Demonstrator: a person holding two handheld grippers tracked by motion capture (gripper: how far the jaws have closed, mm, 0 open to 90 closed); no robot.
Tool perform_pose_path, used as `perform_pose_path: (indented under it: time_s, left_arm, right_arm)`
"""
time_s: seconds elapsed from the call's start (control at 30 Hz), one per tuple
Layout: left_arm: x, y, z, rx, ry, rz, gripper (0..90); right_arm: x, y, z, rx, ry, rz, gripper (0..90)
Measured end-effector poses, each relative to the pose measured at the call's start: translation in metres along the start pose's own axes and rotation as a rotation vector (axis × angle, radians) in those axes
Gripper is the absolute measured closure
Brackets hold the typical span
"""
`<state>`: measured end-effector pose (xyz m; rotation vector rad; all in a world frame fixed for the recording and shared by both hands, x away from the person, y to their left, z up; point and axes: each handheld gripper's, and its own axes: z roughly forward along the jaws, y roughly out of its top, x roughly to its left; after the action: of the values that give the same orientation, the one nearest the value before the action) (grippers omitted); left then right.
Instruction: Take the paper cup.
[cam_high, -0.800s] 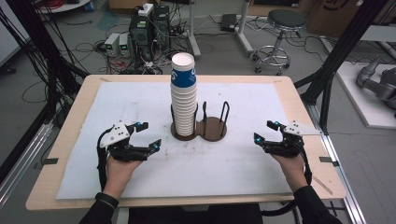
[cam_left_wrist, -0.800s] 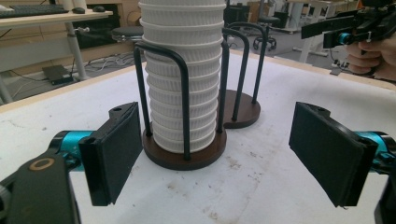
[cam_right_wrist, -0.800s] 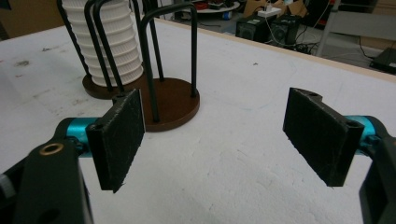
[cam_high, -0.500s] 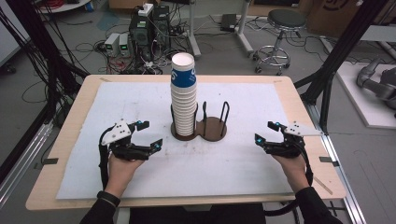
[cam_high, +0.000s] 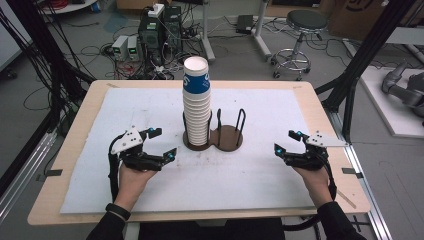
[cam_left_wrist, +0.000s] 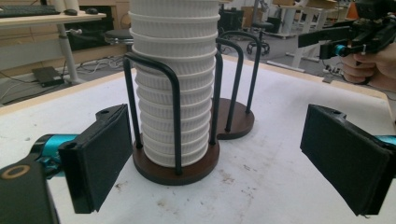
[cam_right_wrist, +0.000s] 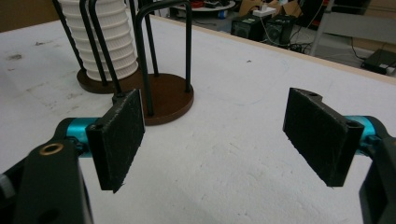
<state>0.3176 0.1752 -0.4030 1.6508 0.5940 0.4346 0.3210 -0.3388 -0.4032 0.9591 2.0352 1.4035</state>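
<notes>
A tall stack of white paper cups (cam_high: 196, 107), the top one with a blue print, stands in the left slot of a two-slot holder (cam_high: 231, 138) with brown round bases and black wire rods. The right slot holds nothing. My left gripper (cam_high: 164, 142) is open at the holder's left, jaws pointing toward the stack. In the left gripper view the cups (cam_left_wrist: 173, 93) rise just ahead between its wide-apart pads (cam_left_wrist: 100, 156). My right gripper (cam_high: 286, 141) is open at the holder's right, apart from it. In the right gripper view the holder's bare base (cam_right_wrist: 163, 95) lies ahead to the left.
A white mat (cam_high: 260, 185) covers the wooden table (cam_high: 325, 107). Computers, cables and a stool (cam_high: 302, 22) stand on the floor beyond the far edge. Black frame posts (cam_high: 360, 65) rise at the right side.
The left gripper has edged slightly to the right, toward the cup stack. The right gripper has kept still.
</notes>
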Motion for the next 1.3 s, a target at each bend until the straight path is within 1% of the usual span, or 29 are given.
perform_pose_path:
  time_s: [0.1,0.17,0.23,0.3,0.33,0.37,0.43,0.47,0.57,0.6,0.63,0.67,0.73,0.87,0.97,1.0,1.03,1.07,1.1,1.3]
  left_arm:
    - [0.001,0.002,0.001,0.0,-0.001,-0.003,9.0]
    - [0.001,0.006,0.002,0.005,0.006,0.002,8.5]
    - [0.001,0.011,0.004,0.006,0.0,0.008,8.0]
    - [0.001,0.017,0.007,0.026,-0.003,0.019,7.6]
    - [0.002,0.021,0.01,0.027,-0.001,0.026,7.5]
    - [0.002,0.021,0.01,0.027,-0.001,0.026,7.5]
    - [0.005,0.025,0.014,0.025,0.003,0.015,7.1]
    - [0.008,0.028,0.019,0.021,0.006,0.003,7.0]
    - [0.01,0.032,0.023,0.009,0.007,0.004,7.0]
    - [0.012,0.037,0.027,0.013,0.002,0.002,7.0]
    - [0.012,0.037,0.027,0.013,0.002,0.002,7.0]
    - [0.012,0.041,0.03,0.001,-0.004,-0.002,7.0]
    - [0.013,0.048,0.035,-0.001,-0.009,0.003,7.0]
    - [0.017,0.058,0.044,-0.002,-0.009,0.001,7.0]
    - [0.021,0.064,0.051,-0.021,-0.028,-0.024,7.0]
    - [0.022,0.067,0.055,-0.017,-0.03,-0.025,7.0]
    - [0.022,0.067,0.055,-0.017,-0.03,-0.025,7.0]
    - [0.024,0.071,0.061,-0.013,-0.031,-0.02,7.0]
    - [0.024,0.071,0.061,-0.013,-0.031,-0.02,7.0]
    - [0.029,0.079,0.075,-0.008,-0.033,-0.023,7.0]
  right_arm:
    - [0.0,0.0,0.0,-0.006,-0.003,-0.006,21.2]
    - [0.001,0.001,0.0,-0.004,0.0,-0.004,21.2]
    - [0.001,0.001,0.0,-0.006,0.001,-0.007,21.2]
    - [0.002,0.001,0.0,-0.005,0.001,-0.006,21.2]
    - [0.002,0.001,0.001,-0.003,0.001,-0.012,21.2]
    - [0.002,0.001,0.001,-0.003,0.001,-0.012,21.2]
    - [0.002,0.001,0.001,-0.006,0.002,-0.009,21.2]
    - [0.002,0.001,0.0,-0.007,0.003,-0.009,21.2]
    - [0.002,0.001,0.001,-0.006,0.005,-0.009,21.2]
    - [0.003,0.001,0.002,-0.003,0.006,-0.01,21.1]
    - [0.003,0.001,0.002,-0.003,0.006,-0.01,21.1]
    - [0.002,0.001,0.002,-0.003,0.005,-0.011,21.2]
    - [0.002,0.002,0.002,-0.003,0.007,-0.01,21.1]
    - [0.002,0.002,0.002,-0.004,0.008,-0.009,21.1]
    - [0.003,0.002,0.002,-0.004,0.008,-0.01,21.2]
    - [0.003,0.002,0.003,-0.004,0.009,-0.011,21.2]
    - [0.003,0.002,0.003,-0.004,0.009,-0.011,21.2]
    - [0.003,0.002,0.003,-0.005,0.011,-0.012,21.2]
    - [0.003,0.002,0.003,-0.005,0.011,-0.012,21.2]
    - [0.003,0.002,0.003,-0.006,0.01,-0.011,21.2]
